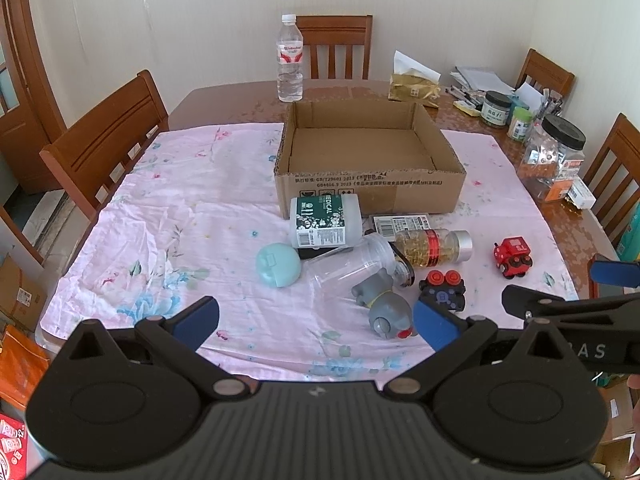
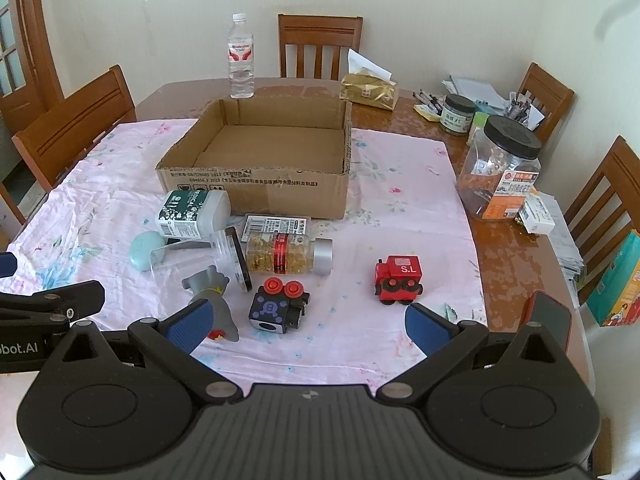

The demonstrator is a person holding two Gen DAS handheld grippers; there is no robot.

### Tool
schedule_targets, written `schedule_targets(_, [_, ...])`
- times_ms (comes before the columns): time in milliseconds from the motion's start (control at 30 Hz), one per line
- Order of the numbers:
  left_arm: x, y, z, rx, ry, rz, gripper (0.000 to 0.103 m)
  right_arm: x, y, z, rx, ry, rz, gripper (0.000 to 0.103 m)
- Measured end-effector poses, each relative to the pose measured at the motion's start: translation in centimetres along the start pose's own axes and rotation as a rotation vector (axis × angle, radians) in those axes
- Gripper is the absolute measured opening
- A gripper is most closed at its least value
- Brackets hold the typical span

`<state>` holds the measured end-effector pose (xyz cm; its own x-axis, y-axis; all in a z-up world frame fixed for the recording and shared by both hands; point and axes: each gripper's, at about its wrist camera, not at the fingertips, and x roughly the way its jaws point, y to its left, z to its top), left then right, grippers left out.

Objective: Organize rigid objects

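An empty cardboard box (image 1: 368,196) (image 2: 256,196) stands on the pink floral cloth. In front of it lie a green-labelled white bottle (image 1: 326,220) (image 2: 192,214), a teal round case (image 1: 277,265) (image 2: 145,255), a clear plastic jar (image 1: 352,268) (image 2: 224,258), a capsule bottle (image 1: 432,248) (image 2: 288,259), a grey toy figure (image 1: 384,300) (image 2: 210,292), a black toy with red knobs (image 1: 442,290) (image 2: 280,306) and a red toy train (image 1: 513,257) (image 2: 398,280). My left gripper (image 1: 316,324) is open and empty near the front edge. My right gripper (image 2: 308,328) is open and empty beside it.
A water bottle (image 1: 289,60) (image 2: 241,58), a gold tissue pack (image 1: 414,86) (image 2: 370,90), jars (image 1: 554,156) (image 2: 500,168) and pens crowd the back and right of the table. Wooden chairs (image 1: 104,140) (image 2: 68,128) surround it. A flat labelled packet (image 1: 400,224) (image 2: 278,224) lies by the box.
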<state>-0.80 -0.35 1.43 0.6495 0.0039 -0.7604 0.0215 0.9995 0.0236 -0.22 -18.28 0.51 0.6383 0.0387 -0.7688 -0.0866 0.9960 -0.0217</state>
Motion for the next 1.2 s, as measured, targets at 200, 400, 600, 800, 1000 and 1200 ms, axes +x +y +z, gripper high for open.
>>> schedule_targets(200, [-0.2, 0.1, -0.1, 0.004, -0.014, -0.014, 0.103, -0.2, 0.1, -0.2, -0.014, -0.026, 0.017, 0.103])
schedule_targets(400, [0.4, 0.4, -0.5, 0.024, -0.030, -0.043, 0.103, 0.0, 0.0, -0.7, -0.042, -0.075, 0.051, 0.103])
schedule_targets(600, [1.9, 1.4, -1.0, 0.031, -0.024, -0.055, 0.103, 1.3, -0.1, -1.8, -0.057, -0.073, 0.081, 0.103])
schedule_targets(800, [3.5, 2.9, -1.5, 0.029, -0.012, -0.049, 0.103, 3.5, 0.2, -3.0, -0.047, -0.014, 0.068, 0.103])
schedule_targets(1000, [5.4, 5.0, -1.6, 0.009, 0.012, -0.034, 0.103, 6.5, 0.3, -3.7, -0.010, 0.031, 0.050, 0.103])
schedule_targets(1200, [7.1, 6.6, -1.1, 0.021, 0.028, -0.027, 0.103, 10.2, 0.0, -3.2, 0.050, 0.064, 0.041, 0.103])
